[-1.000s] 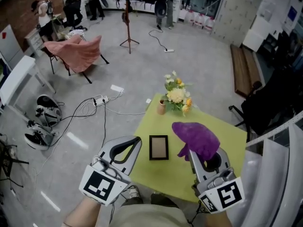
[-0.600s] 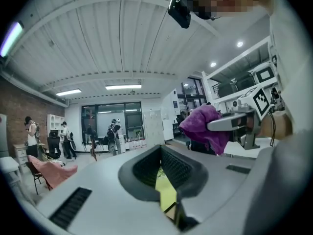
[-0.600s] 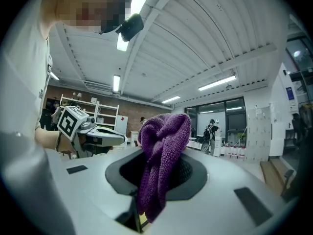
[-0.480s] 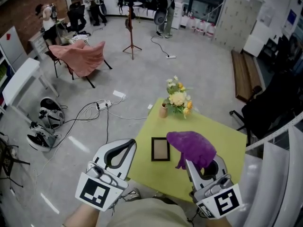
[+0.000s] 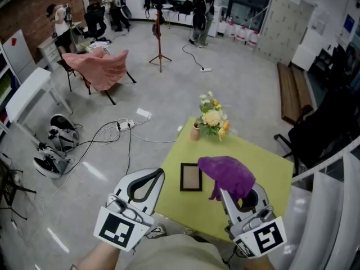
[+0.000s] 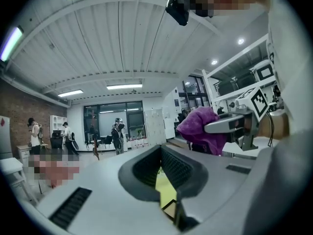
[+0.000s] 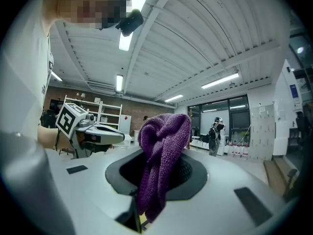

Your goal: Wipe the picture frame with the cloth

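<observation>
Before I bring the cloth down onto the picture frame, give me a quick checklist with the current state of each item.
1. Cloth gripped by right claw: ok, jaws shut on it.
2. Picture frame lying flat on the table, in view: ok.
3. Cloth in contact with the frame: not ok, it hangs to the frame's right.
4. Left claw free to steady the frame: ok, shut and empty, left of the frame.
5. Flower vase out of the wipe path: ok, at the far corner beyond the frame.
6. Frame secured against sliding: cannot tell.
</observation>
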